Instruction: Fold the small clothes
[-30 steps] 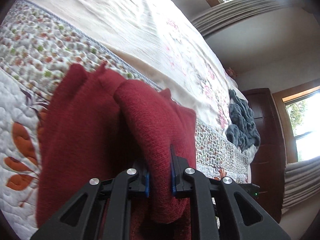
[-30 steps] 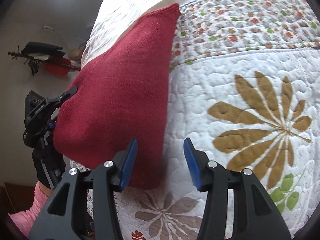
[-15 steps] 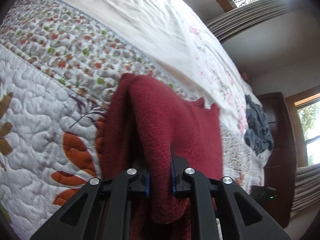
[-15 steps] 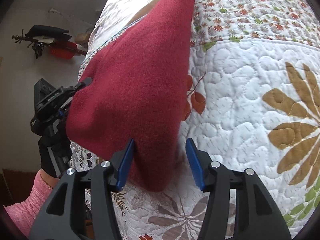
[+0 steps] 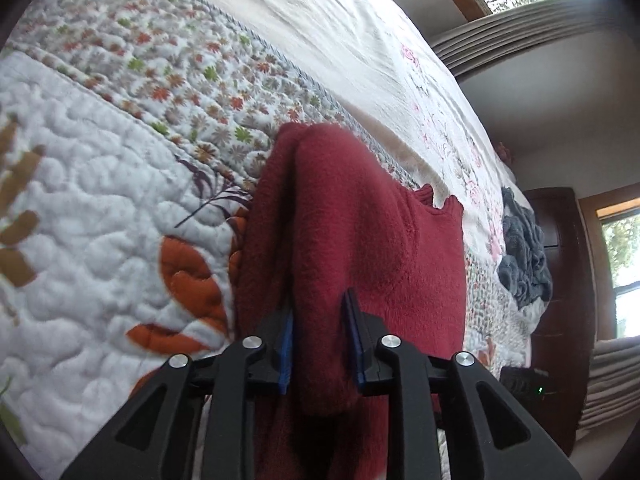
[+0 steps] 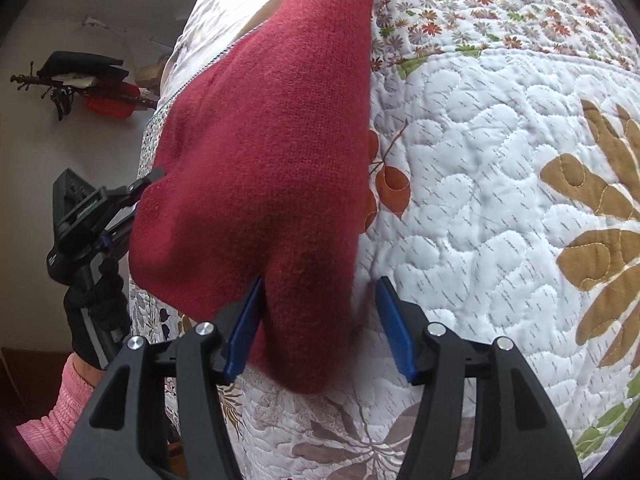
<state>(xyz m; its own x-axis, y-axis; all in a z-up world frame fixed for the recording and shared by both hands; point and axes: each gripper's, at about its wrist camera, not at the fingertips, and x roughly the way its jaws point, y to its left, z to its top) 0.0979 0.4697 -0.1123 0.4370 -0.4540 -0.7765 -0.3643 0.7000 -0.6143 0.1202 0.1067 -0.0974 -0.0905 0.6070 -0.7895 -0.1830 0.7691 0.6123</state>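
A dark red knitted garment (image 5: 360, 240) lies folded along the quilted bedspread (image 5: 100, 200). My left gripper (image 5: 320, 332) is shut on a thick fold at the garment's near end, and the cloth fills the gap between its blue pads. In the right wrist view the same red garment (image 6: 260, 140) stretches from the left gripper (image 6: 154, 176) to my right gripper (image 6: 320, 320). The right gripper is open. A rounded corner of the garment hangs between its fingers, touching the left pad (image 6: 244, 324) and clear of the right one.
A grey-blue heap of cloth (image 5: 524, 256) lies farther along the bed, near a dark wooden cabinet (image 5: 560, 280). A person's black-gloved hand (image 6: 96, 312) and pink sleeve (image 6: 60, 412) hold the left gripper. A stringed instrument (image 6: 92, 92) hangs on the wall. The flowered quilt (image 6: 480, 180) spreads to the right.
The red garment has swung across the quilt with the left gripper. The right gripper has closed in on the garment, so its corner now sits between the open fingers.
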